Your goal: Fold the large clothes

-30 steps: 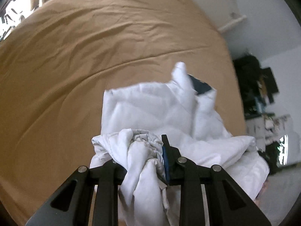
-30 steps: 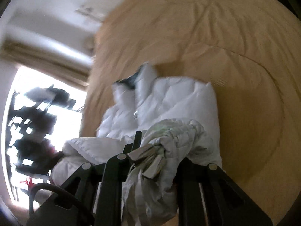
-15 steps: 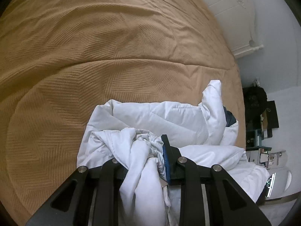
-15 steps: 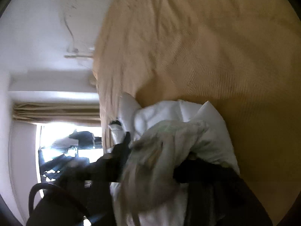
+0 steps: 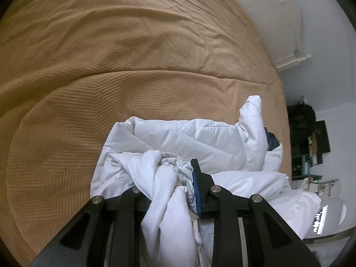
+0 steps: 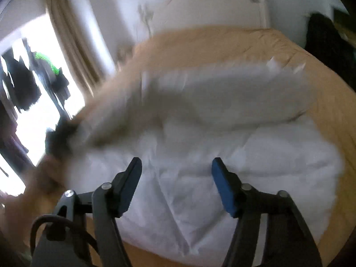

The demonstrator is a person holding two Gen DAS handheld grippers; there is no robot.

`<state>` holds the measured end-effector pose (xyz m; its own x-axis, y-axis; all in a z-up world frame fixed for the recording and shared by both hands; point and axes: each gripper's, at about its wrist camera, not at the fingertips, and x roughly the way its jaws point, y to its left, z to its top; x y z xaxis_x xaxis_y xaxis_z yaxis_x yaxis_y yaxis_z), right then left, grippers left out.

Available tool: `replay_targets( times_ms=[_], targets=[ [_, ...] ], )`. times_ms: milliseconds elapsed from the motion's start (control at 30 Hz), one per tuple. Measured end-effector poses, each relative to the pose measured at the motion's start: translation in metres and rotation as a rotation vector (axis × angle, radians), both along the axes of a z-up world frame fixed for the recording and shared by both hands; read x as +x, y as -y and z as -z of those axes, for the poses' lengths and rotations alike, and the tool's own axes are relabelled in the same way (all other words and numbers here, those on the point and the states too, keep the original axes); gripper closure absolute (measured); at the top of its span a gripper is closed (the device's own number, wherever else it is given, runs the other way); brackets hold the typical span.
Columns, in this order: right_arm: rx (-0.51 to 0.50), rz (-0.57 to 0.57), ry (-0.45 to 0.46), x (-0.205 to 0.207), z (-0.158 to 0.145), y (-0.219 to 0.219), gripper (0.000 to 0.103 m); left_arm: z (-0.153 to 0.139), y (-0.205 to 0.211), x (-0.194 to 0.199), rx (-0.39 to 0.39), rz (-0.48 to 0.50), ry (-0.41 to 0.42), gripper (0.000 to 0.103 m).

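A white quilted garment [image 5: 200, 138] lies crumpled on the tan bedspread [image 5: 111, 66], with a dark blue patch [image 5: 272, 141] showing at its right side. My left gripper [image 5: 175, 174] is shut on a thick bunch of its white fabric, low over the bed. In the blurred right wrist view the same garment [image 6: 255, 151] spreads below my right gripper [image 6: 176, 164]. Its jaws are opening, with nothing between the blue pads. A smeared pale streak of fabric [image 6: 200, 93] crosses that view towards a dark blur at the left.
A white headboard [image 5: 278, 11] stands at the far end of the bed [image 6: 222, 42]. A bright window with a beige curtain [image 6: 66, 44] and dark hanging clothes [image 6: 26, 84] is on the left. Dark clutter [image 5: 304, 120] stands past the bed's right edge. A blurred hand [image 6: 26, 191] shows at lower left.
My right gripper let go of its bunch of white fabric, opened wide and swung to face the headboard. My left gripper sank towards the bed, still holding its bunch.
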<state>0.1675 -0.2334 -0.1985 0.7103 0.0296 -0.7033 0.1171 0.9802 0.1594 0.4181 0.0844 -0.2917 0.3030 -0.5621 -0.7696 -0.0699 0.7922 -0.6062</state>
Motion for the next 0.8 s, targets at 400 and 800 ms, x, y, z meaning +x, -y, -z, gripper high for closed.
replay_targets(
  times_ms=[400, 800],
  targets=[
    [-0.112, 0.023, -0.078, 0.033, 0.053, -0.007, 0.035, -0.116, -0.095, -0.011, -0.319, -0.120, 0.067, 0.018],
    [-0.124, 0.030, -0.091, 0.025, 0.055, -0.002, 0.032, -0.100, 0.068, -0.117, 0.306, 0.129, 0.442, 0.017]
  ],
)
